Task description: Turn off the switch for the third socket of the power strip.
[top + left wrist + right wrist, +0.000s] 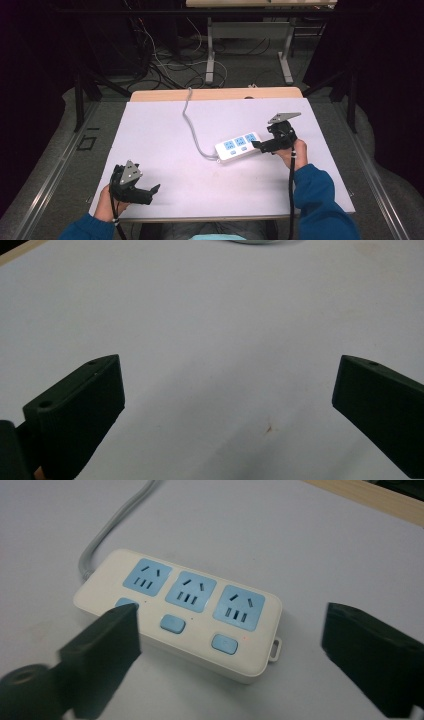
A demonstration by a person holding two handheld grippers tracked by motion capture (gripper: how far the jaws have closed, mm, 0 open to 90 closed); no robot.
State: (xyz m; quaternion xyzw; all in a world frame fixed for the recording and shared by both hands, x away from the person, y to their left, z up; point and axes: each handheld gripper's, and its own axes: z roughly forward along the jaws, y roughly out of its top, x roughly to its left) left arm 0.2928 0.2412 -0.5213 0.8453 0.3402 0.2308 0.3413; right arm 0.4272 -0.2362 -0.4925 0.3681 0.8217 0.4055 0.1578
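A white power strip (239,146) with three blue sockets and three blue switches lies right of the table's middle. Its grey cable (189,120) runs toward the far edge. My right gripper (260,145) is held at the strip's right end, pointing left at it. In the right gripper view the strip (185,610) lies just ahead of the right gripper (230,630). The jaws stand wide apart, the left one covering part of the leftmost switch; they press on nothing. My left gripper (150,192) rests near the front left corner, and its jaws (227,375) are open over bare white surface.
The white tabletop (165,150) has a wooden strip (215,94) along its far edge. Beyond it stand a table frame's legs (211,55) and loose cables on the floor. A small brown mark (270,428) shows on the surface in the left gripper view.
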